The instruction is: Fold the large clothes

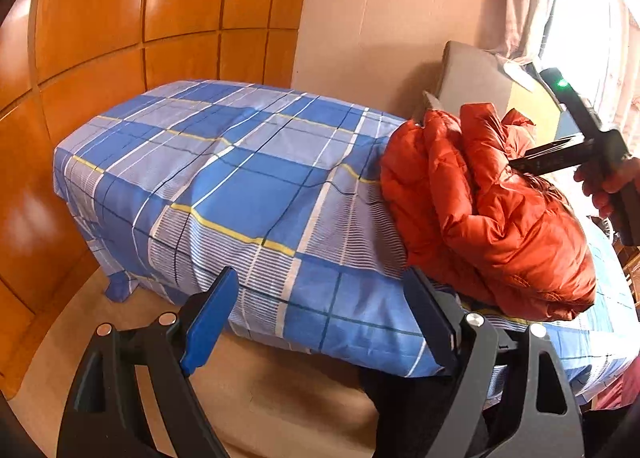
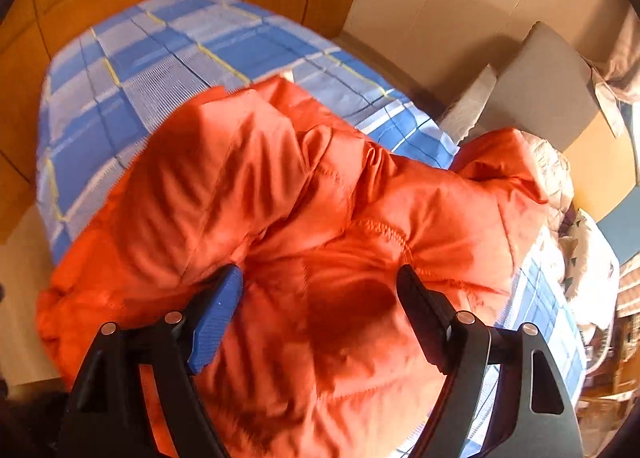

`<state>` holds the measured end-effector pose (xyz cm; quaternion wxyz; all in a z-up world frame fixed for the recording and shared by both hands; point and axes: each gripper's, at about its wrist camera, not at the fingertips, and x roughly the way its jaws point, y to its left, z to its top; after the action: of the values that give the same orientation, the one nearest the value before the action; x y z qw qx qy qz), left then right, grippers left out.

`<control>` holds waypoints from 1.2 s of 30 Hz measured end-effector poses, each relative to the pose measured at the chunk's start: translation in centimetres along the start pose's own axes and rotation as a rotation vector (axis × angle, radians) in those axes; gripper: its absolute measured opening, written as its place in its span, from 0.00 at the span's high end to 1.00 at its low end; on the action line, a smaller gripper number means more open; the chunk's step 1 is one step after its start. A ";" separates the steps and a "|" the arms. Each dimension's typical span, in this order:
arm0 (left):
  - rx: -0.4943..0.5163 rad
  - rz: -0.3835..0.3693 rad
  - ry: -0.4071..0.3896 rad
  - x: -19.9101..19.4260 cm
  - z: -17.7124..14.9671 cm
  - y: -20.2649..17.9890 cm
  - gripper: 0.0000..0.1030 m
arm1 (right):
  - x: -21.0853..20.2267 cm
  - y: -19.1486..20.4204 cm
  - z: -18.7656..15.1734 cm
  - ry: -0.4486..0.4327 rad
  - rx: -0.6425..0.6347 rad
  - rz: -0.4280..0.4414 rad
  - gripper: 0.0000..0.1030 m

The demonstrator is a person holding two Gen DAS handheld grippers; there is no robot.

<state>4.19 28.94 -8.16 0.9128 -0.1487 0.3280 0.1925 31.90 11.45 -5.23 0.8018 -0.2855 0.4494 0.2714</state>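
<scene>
Risk: shallow pinch. Orange puffer jacket (image 2: 320,242) heaped at centre frame on plaid bed sheet (image 2: 120,98). Right gripper (image 2: 320,278) spread wide above it, empty; left gripper (image 1: 324,282) likewise (lower frame). Slick shell likely to slip, or sheet caught too.

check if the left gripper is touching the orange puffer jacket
Apart. The left wrist view shows the left gripper open over bare plaid sheet, with the orange puffer jacket lying off to its right.
</scene>
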 end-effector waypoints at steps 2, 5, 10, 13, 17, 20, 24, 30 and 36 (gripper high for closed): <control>0.008 0.001 -0.003 -0.2 0.0 -0.3 0.19 | -1.5 -0.4 -1.0 -0.029 -0.015 0.031 0.22; 0.014 -0.002 -0.005 -0.4 -0.1 -0.6 0.18 | -3.5 -1.1 -2.7 -0.067 -0.034 0.063 0.22; 0.009 0.007 0.010 -0.2 -0.3 -0.8 0.18 | -5.2 -0.5 -6.0 -0.097 0.002 0.083 0.22; -0.019 0.000 0.032 0.1 -0.4 -0.4 0.18 | -5.0 0.5 -8.0 -0.095 0.025 0.088 0.22; -0.016 -0.019 0.044 0.4 -0.6 -0.7 0.18 | -2.1 2.2 -8.6 -0.048 0.049 0.056 0.21; 0.000 -0.064 0.030 0.0 -0.1 -1.6 0.16 | -1.1 3.2 -8.4 -0.047 0.050 0.037 0.20; 0.008 -0.189 -0.024 -0.8 2.4 -3.7 0.03 | -3.2 1.8 -9.0 -0.118 0.121 0.089 0.14; -0.028 -0.425 0.041 3.2 6.7 -6.6 0.02 | -6.0 -6.3 -13.6 -0.281 0.530 0.274 0.03; -0.026 -0.538 0.177 10.4 8.8 -8.5 0.02 | 0.8 -11.1 -18.1 -0.223 0.872 0.482 0.03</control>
<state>20.16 27.59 -7.25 0.8969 -0.2584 0.3526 -0.0661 29.66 -8.77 -11.44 0.8041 0.2182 0.4855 0.2648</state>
